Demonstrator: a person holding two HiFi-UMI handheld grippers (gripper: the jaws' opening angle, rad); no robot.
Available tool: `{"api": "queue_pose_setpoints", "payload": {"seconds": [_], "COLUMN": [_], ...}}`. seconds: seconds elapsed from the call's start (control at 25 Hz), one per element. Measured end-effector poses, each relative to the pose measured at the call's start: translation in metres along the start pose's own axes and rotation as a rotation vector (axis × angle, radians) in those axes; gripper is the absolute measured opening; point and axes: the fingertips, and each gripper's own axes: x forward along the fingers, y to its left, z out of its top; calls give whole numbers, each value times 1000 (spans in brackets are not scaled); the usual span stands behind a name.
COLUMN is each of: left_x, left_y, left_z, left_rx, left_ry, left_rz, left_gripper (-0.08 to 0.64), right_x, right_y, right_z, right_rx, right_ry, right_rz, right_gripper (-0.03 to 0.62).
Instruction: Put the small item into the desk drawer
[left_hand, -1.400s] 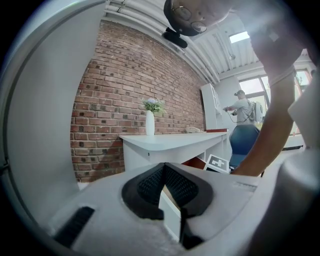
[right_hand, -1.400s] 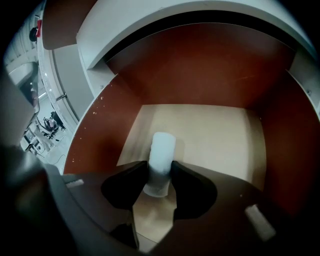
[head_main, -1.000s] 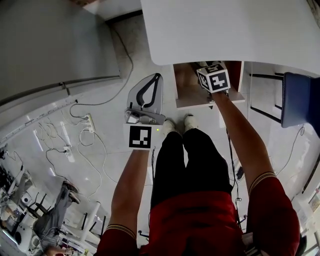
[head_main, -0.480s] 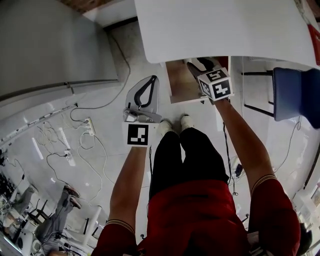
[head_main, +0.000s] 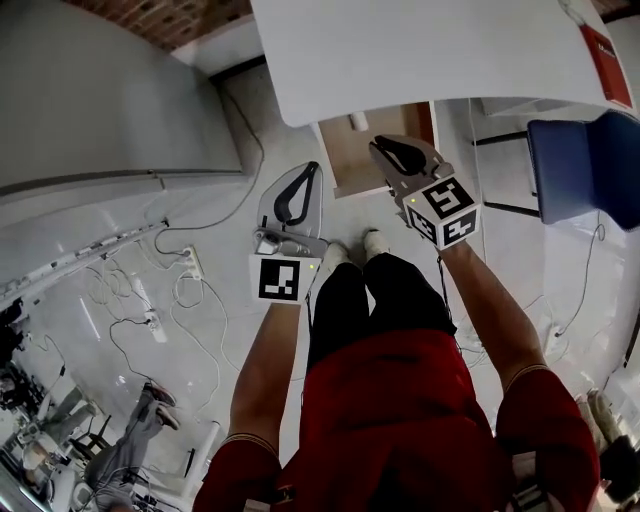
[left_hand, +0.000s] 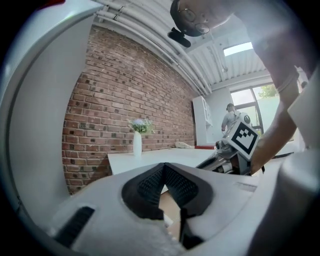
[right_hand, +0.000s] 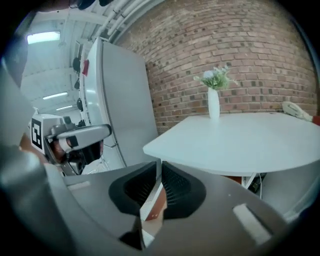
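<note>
1. Nearest me, at 11 o'clock above the floor, the left gripper (head_main: 310, 172) hangs idle. Its pads meet at the tips and it holds nothing.
2. At 1 o'clock the right gripper (right_hand: 160, 170) sits over the front of the open drawer (head_main: 342, 162). Its jaws are closing, with only a thin slit left between the pads. Nothing is between them, and through the slit I see just the drawer's edge.
3. At 12 o'clock the drawer stands pulled out from under the white desk (head_main: 430, 50). The small white item (head_main: 358, 121) lies inside it, toward the back left and just below the desk's edge, clear of both grippers.
4. The item is too small to identify, though it looks like a short cylinder. I judge it light, rigid and smooth, so it may roll or squirt out of a hard pinch. If I had to lift it again, I'd close gently across its middle, pads square to its long axis.
5. Farthest off, a white vase of flowers (right_hand: 213, 102) stands on the desk.
</note>
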Motion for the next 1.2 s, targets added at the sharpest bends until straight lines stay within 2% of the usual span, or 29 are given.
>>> {"api": "queue_pose_setpoints", "payload": {"seconds": [0.12, 0.36, 0.48, 0.84, 1.0, 1.2], "left_x": [-10, -25, -38, -72, -85, -97], "left_y": [-16, -50, -61, -79, -82, -81], "left_z": [26, 78, 96, 139, 150, 157], "left_rx": [-14, -1, 22, 62, 98, 104], "left_ry": [-34, -102, -111, -153, -149, -153], "left_rz": [2, -43, -62, -101, -123, -115], "left_gripper": [2, 2, 2, 2, 2, 2], "right_x": [-33, -88, -117, -180, -196, -209], "right_y": [19, 47, 58, 80, 92, 99], "right_z": [30, 79, 94, 112, 117, 112], "right_rx": [-10, 2, 22, -23, -65, -77], "right_ry": [-79, -210, -265, -339, -372, -395], "right_rz": [11, 39, 44, 53, 67, 69], "right_gripper": [13, 12, 12, 11, 11, 11]}}
